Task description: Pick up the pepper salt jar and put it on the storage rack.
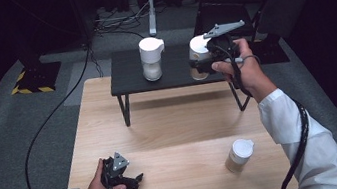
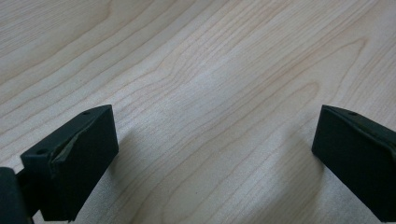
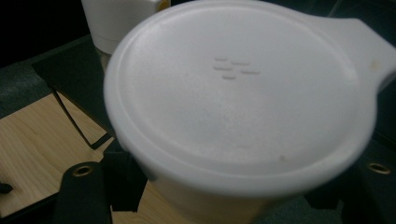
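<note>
Black shelf, right gripper raised, gripping jar, forearm extended

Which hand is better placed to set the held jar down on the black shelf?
The right. The right gripper already clamps the jar above the black shelf; the left gripper rests open on the wooden table.

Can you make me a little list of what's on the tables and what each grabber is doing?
right hand-held gripper: shut on a white-lidded jar, at the black shelf
jar on shelf: one white-lidded jar, upright
jar on wooden table: one, upright, near the right edge
left hand-held gripper: open, holds nothing, low over the wood
</note>
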The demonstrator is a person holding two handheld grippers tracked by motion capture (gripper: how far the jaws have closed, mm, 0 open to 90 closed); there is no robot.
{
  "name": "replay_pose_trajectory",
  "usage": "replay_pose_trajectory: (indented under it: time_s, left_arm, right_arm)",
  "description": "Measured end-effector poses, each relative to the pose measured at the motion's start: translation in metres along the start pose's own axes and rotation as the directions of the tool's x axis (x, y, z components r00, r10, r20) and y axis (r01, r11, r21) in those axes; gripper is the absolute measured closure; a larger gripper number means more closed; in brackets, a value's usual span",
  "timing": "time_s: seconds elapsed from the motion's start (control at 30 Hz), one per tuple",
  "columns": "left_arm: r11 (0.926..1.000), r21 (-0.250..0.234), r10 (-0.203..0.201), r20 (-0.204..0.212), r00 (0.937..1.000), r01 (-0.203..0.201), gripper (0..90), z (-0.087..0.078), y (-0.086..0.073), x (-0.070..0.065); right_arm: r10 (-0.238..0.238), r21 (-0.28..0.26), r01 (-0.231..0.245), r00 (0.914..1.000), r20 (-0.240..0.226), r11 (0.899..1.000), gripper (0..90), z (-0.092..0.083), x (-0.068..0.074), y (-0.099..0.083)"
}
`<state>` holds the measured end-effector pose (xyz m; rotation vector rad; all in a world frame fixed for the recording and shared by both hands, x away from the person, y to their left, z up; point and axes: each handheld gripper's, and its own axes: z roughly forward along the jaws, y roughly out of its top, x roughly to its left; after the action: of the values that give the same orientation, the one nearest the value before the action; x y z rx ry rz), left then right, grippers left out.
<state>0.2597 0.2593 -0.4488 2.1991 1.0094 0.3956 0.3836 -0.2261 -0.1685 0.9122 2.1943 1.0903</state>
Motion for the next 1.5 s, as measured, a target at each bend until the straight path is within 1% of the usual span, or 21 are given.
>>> replay_pose_trajectory:
  time_s: [0.17, 0.4, 0.6, 0.7, 0.9, 1.1, 1.2, 1.27, 1.43, 1.5]
  left_arm:
    - [1.0, -0.001, -0.002, 0.0, 1.0, 0.002, 0.0, 0.0, 0.0, 0.0]
    - [1.0, -0.001, -0.001, -0.001, 1.0, 0.001, 0.0, 0.0, 0.0, 0.0]
    - [1.0, -0.001, -0.001, -0.001, 1.0, 0.001, 0.0, 0.0, 0.0, 0.0]
    - [1.0, -0.001, 0.0, -0.001, 1.0, 0.0, 0.0, 0.0, 0.0, 0.0]
    - [1.0, -0.002, 0.001, -0.002, 1.0, -0.001, 0.0, 0.0, 0.0, 0.0]
    - [1.0, -0.002, 0.0, -0.001, 1.0, 0.0, 0.0, 0.0, 0.0, 0.0]
    - [1.0, -0.001, 0.001, -0.001, 1.0, -0.001, 0.0, 0.0, 0.0, 0.0]
    - [1.0, -0.001, 0.001, -0.001, 1.0, -0.001, 0.0, 0.0, 0.0, 0.0]
    - [1.0, -0.002, 0.0, -0.001, 1.0, 0.0, 0.0, 0.0, 0.0, 0.0]
    - [1.0, -0.001, 0.001, -0.001, 1.0, -0.001, 0.0, 0.0, 0.0, 0.0]
  right_arm:
    - [0.007, 0.006, -0.008, 0.9998, 0.017, 1.0, 29.9, 0.009, -0.001, 0.003]
    - [0.033, 0.009, -0.034, 0.9989, 0.033, 0.999, 29.9, 0.02, -0.005, 0.004]
    - [0.059, 0.014, -0.059, 0.9973, 0.044, 0.998, 29.9, 0.03, -0.008, 0.007]
    - [0.076, 0.018, -0.077, 0.9964, 0.038, 0.997, 29.9, 0.037, -0.01, 0.007]
    - [0.075, 0.025, -0.076, 0.9962, 0.043, 0.997, 29.9, 0.049, -0.009, 0.01]
    - [0.086, 0.035, -0.088, 0.995, 0.05, 0.995, 29.9, 0.057, -0.01, 0.011]
    - [0.092, 0.037, -0.094, 0.9943, 0.054, 0.995, 29.9, 0.06, -0.011, 0.011]
    - [0.094, 0.038, -0.096, 0.9945, 0.044, 0.995, 29.8, 0.061, -0.013, 0.01]
    - [0.105, 0.037, -0.106, 0.9937, 0.041, 0.994, 29.9, 0.063, -0.015, 0.007]
    - [0.096, 0.04, -0.098, 0.9947, 0.037, 0.994, 29.8, 0.063, -0.016, 0.008]
